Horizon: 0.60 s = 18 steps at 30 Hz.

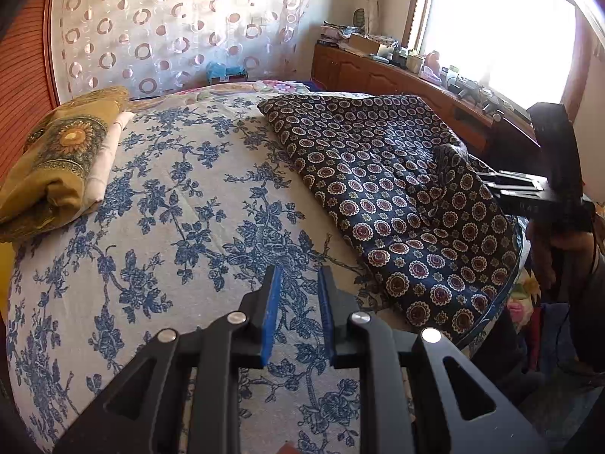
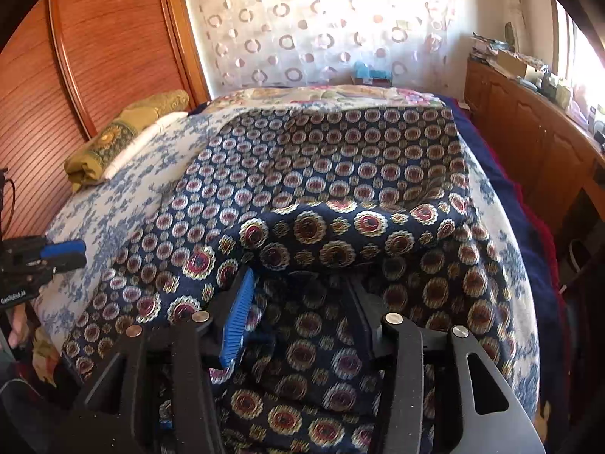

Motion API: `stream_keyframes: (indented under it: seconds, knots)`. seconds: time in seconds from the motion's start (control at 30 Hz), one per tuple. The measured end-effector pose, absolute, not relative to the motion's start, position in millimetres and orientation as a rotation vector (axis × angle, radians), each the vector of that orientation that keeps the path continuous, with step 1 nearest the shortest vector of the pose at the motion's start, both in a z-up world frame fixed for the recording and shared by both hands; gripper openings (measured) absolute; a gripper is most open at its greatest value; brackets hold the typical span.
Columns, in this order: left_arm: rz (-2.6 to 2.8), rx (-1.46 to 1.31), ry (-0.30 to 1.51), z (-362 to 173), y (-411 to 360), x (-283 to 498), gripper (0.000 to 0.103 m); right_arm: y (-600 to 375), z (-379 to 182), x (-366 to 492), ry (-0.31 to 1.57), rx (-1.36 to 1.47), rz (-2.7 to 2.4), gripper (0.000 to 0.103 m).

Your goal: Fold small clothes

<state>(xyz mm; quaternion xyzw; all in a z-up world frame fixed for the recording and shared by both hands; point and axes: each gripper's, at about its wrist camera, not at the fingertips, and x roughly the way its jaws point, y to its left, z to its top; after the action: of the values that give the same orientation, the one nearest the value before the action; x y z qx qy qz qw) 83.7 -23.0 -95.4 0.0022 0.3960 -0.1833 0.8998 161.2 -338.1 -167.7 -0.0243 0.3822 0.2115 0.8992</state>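
Note:
A dark navy garment (image 1: 393, 196) with round flower medallions lies spread on the bed, on the right in the left wrist view. In the right wrist view it fills the middle (image 2: 321, 174), with a raised fold (image 2: 340, 234) bunched just ahead of my right gripper (image 2: 298, 302). That gripper's jaws stand apart with the cloth between them. From the left wrist view the right gripper (image 1: 491, 185) touches the garment's right edge. My left gripper (image 1: 298, 283) is open and empty above the blue-flowered bedsheet (image 1: 181, 227), left of the garment. It also shows in the right wrist view (image 2: 66, 253).
A folded yellow-green cloth on a white one (image 1: 64, 159) lies at the bed's far left. A wooden panel (image 2: 94, 56) stands behind it. A wooden cabinet (image 1: 397, 79) with clutter runs along the right under the window. A patterned curtain (image 1: 181, 26) hangs behind the bed.

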Motion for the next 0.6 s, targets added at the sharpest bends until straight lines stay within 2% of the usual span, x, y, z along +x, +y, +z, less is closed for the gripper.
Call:
stream_keyframes:
  seconds: [0.3, 0.33, 0.37, 0.4, 0.43, 0.6]
  knots:
    - [-0.391, 0.001, 0.834, -100, -30, 83, 0.018, -322, -177, 159, 0.834, -0.013, 0.530, 0.048]
    - [-0.393, 0.002, 0.836, -100, -31, 83, 0.018, -319, -178, 159, 0.827, -0.021, 0.539, 0.040]
    - [-0.394, 0.002, 0.837, -101, -32, 82, 0.018, -317, -178, 159, 0.832, -0.024, 0.551, 0.028]
    - [-0.396, 0.002, 0.839, -101, -33, 83, 0.018, -315, -178, 159, 0.830, -0.028, 0.562, 0.022]
    - [-0.399, 0.003, 0.840, -101, -34, 82, 0.018, -314, -178, 158, 0.827, -0.032, 0.572, 0.004]
    - [-0.411, 0.008, 0.839, -101, -38, 80, 0.018, -329, -165, 142, 0.787, -0.040, 0.558, 0.001]
